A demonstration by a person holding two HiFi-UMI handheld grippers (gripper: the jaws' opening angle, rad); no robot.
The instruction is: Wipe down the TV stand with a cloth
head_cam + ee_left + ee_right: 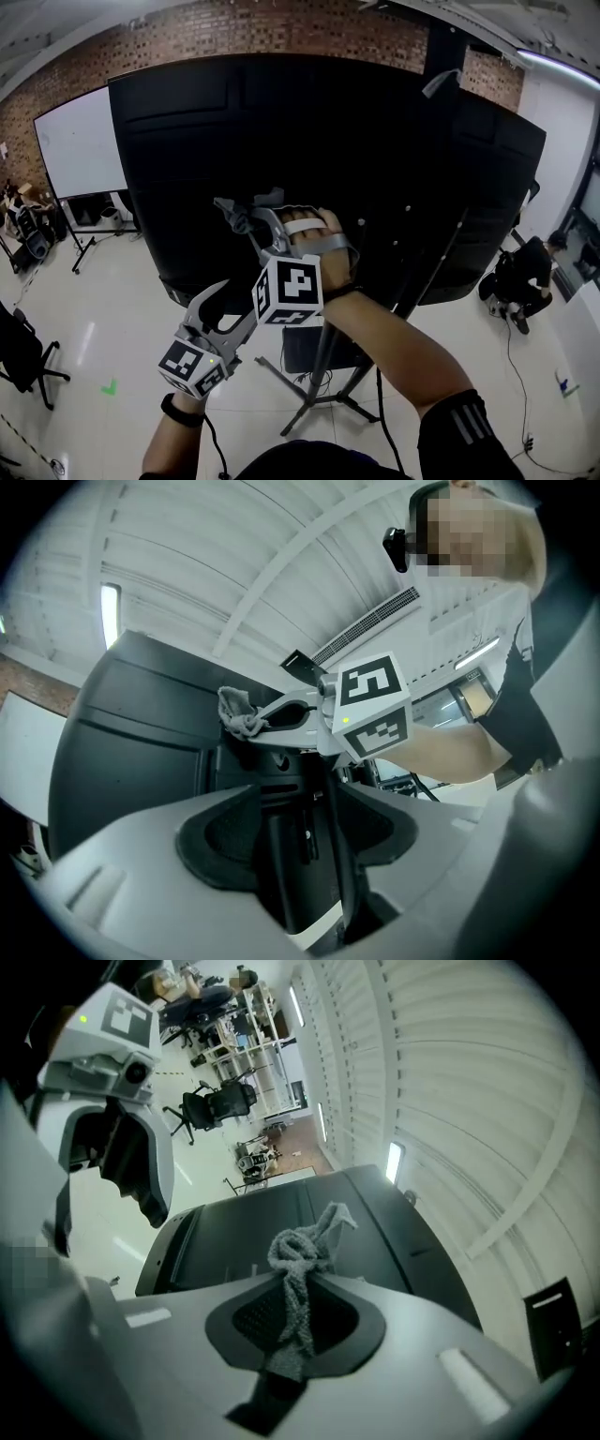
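The big black back panel of the TV fills the head view, carried on a black stand with a column and splayed legs. My right gripper is shut on a bunched grey cloth, held up against the panel's lower middle. In the right gripper view the cloth sticks out from between the pads, with the panel just beyond. My left gripper hangs lower left, open and holding nothing. Its own view shows the stand's column beyond the parted jaws and the cloth above.
A whiteboard on a wheeled frame stands at the left before a brick wall. An office chair is at the near left. A person crouches on the floor at the right, with cables nearby. The floor is glossy white tile.
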